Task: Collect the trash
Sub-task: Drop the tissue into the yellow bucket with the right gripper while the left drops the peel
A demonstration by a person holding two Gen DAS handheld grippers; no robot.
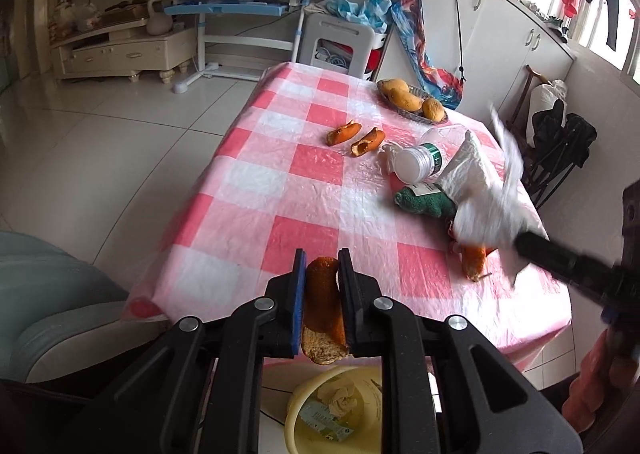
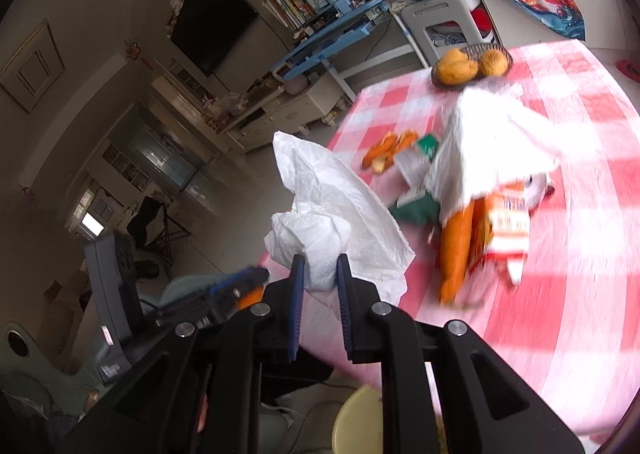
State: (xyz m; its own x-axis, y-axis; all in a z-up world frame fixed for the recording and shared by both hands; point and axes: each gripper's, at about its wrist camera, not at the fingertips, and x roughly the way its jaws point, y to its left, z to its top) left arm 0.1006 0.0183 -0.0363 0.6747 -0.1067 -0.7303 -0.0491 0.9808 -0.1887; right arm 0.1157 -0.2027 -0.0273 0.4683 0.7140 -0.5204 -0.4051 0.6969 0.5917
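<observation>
Daylight enters through the windows (image 1: 600, 14) far right of the left claw (image 1: 322, 266), leaving the room evenly bright there. In the right wrist view, the checked tablecloth (image 2: 580, 214) ahead and right of the right claw (image 2: 320, 270) glares almost white, and the objects on it smear with motion blur. Left of that claw the room lies dim. Both views bow strongly and darken at the corners.

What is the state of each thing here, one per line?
Left tool: shut on a peel.
Peel: held, off the table.
Right tool: shut on a tissue.
Tissue: crumpled, held up.
Bottle: lying on its side.
Two peels: lying on the table.
Basket: holds fruit.
Bin: open, trash inside.
</observation>
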